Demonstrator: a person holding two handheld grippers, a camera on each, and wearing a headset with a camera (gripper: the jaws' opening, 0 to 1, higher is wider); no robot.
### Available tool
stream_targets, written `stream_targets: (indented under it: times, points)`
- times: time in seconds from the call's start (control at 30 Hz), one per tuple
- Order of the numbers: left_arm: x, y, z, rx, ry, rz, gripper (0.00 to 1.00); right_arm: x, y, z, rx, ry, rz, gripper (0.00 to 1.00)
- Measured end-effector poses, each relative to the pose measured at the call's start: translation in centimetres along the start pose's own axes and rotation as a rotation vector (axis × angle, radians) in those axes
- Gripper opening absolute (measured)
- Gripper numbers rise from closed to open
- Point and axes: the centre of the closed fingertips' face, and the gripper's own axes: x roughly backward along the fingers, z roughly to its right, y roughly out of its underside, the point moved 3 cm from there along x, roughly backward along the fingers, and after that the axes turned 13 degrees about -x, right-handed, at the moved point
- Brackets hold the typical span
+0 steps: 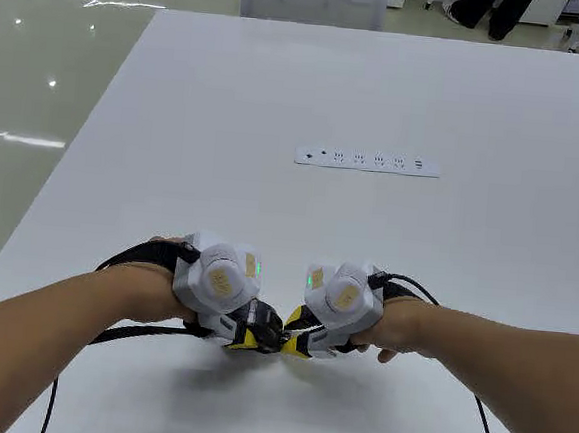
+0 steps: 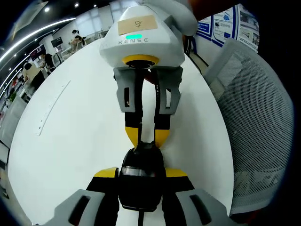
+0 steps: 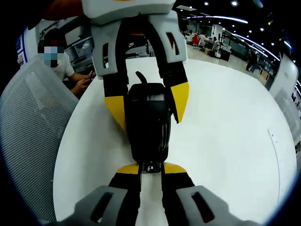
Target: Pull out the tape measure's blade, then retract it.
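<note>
Blade-pulling is the step in hand, and by the look of it none of the blade is out yet. The tape measure (image 3: 148,120) is held between the two grippers over the white table (image 1: 380,83), well on the person's side of the power strip (image 1: 368,162) and a little to its left. The left gripper (image 2: 141,173) is pressed onto the black case from both sides, its yellow tips hugging the body. The right gripper (image 3: 151,168) faces it with its jaws nearly together, pinching the small blade tip (image 3: 150,165) at the front of the case. To do the pull well, I judge the left should hold the case firm while the right draws straight away along the line of the blade, roughly parallel to the power strip. There should be no twisting, so the thin tip does not slip from the pinch. A slow, even draw seems wise, since the pinch is on very little metal. For the return, the right should ride the blade back rather than let go, because a sprung blade would likely snap in hard.
</note>
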Motion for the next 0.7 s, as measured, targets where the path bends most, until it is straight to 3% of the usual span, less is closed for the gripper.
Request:
stream_targets:
  times: [0.13,0.2,0.27,0.3,0.33,0.37,0.47,0.7]
  points:
    - [-0.04,0.03,0.01,0.007,-0.005,0.001,0.31,0.02,0.01,0.01,0.036,0.007,-0.008,0.15]
    - [-0.04,-0.01,0.08,0.003,-0.007,0.001,0.31,-0.15,0.49,0.16,0.031,0.051,-0.049,0.15]
    - [-0.03,0.06,0.05,0.005,-0.007,-0.002,0.32,-0.43,0.32,-0.11,0.019,0.027,-0.030,0.14]
    - [0.00,0.11,0.04,0.007,-0.007,0.003,0.32,-0.21,0.25,0.09,0.067,0.022,-0.018,0.14]
    - [0.02,0.13,0.03,0.009,-0.008,0.005,0.32,-0.11,0.33,0.07,0.064,0.026,-0.012,0.13]
    - [0.02,0.11,0.04,0.006,-0.008,0.007,0.32,0.03,0.25,0.28,0.015,0.030,-0.003,0.13]
    - [0.00,0.07,0.05,0.009,-0.007,0.004,0.31,0.09,0.25,0.25,-0.007,0.041,0.008,0.12]
    - [-0.04,-0.05,0.09,0.000,-0.008,0.000,0.32,0.19,0.51,0.24,0.003,0.013,-0.003,0.12]
